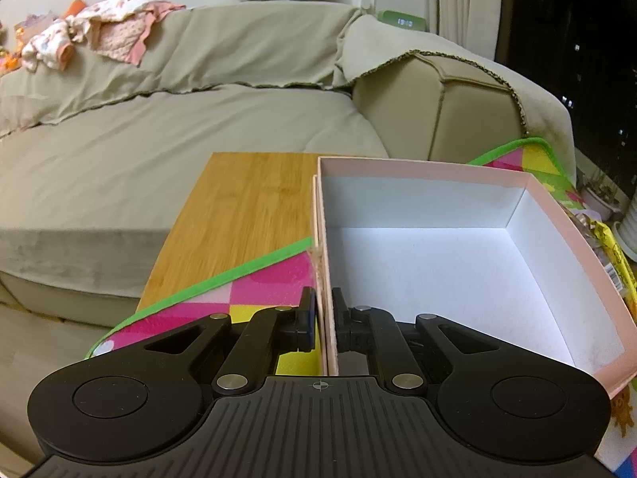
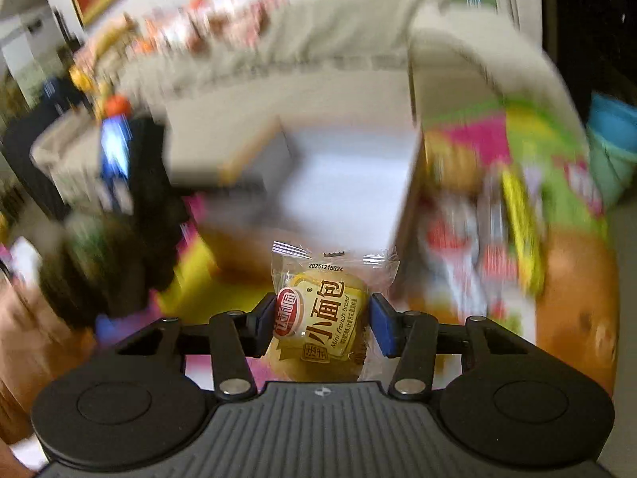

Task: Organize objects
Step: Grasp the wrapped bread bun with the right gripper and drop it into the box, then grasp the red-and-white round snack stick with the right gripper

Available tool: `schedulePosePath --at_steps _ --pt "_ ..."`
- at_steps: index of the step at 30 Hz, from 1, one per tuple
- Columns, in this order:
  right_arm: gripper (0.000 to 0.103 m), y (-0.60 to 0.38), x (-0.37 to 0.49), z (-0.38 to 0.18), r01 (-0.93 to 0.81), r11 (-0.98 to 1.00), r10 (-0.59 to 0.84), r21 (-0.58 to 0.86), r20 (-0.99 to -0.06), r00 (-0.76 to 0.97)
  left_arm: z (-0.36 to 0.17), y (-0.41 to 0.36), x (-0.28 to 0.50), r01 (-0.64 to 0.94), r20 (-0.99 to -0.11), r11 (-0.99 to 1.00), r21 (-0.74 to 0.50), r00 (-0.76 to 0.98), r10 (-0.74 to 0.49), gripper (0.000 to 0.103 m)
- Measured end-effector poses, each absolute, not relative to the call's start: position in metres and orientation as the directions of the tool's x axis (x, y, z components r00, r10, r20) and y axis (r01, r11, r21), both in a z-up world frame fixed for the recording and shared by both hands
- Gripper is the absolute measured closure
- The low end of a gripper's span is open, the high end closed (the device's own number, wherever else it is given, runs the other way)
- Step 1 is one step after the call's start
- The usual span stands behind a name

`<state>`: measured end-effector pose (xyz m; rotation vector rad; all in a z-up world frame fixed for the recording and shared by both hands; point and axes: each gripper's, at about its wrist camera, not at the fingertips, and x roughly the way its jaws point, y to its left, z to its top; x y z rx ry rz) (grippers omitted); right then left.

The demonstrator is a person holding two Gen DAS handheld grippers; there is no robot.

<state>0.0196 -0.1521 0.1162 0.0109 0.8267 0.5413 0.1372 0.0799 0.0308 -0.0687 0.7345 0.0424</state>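
- Left wrist view: the left gripper [image 1: 325,318] pinches the near-left wall of a pink box [image 1: 557,215], whose white inside holds nothing.
- The box sits on a colourful mat [image 1: 258,286] over a wooden table [image 1: 239,207] beside a beige sofa [image 1: 159,119].
- The right gripper [image 2: 322,324] clamps a wrapped mini bread [image 2: 318,318] (its surroundings are blurred).

The box [image 1: 458,263] sits on the mat [image 1: 254,298], with the sofa [image 1: 199,119] behind.
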Motion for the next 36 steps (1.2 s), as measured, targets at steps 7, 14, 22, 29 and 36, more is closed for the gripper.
schedulePosePath --at_steps 7,14,22,29,36 --pt "0.046 -0.104 0.085 0.182 -0.445 0.848 0.529 0.287 -0.494 0.690 0.031 0.081 0.136 -0.073 -0.672 0.996 -0.059 0.740 0.015 0.094" --pt "0.034 -0.082 0.124 0.154 -0.430 0.846 0.534 0.316 -0.500 0.682 0.031 0.080 0.134 -0.075 -0.673 0.996 -0.056 0.740 0.018 0.093" --pt "0.000 -0.156 0.061 0.121 -0.320 0.947 0.296 0.027 -0.456 0.839 0.031 0.080 0.133 -0.076 -0.672 0.996 -0.046 0.740 0.025 0.093" --pt "0.000 -0.211 0.032 0.074 -0.248 0.966 0.243 0.069 -0.562 0.791 0.028 0.077 0.133 -0.074 -0.687 0.997 -0.031 0.726 0.033 0.094" --pt "0.000 -0.222 0.027 0.035 -0.180 0.983 0.162 0.036 -0.635 0.756 0.025 0.076 0.132 -0.078 -0.707 0.997 -0.029 0.707 0.035 0.094"
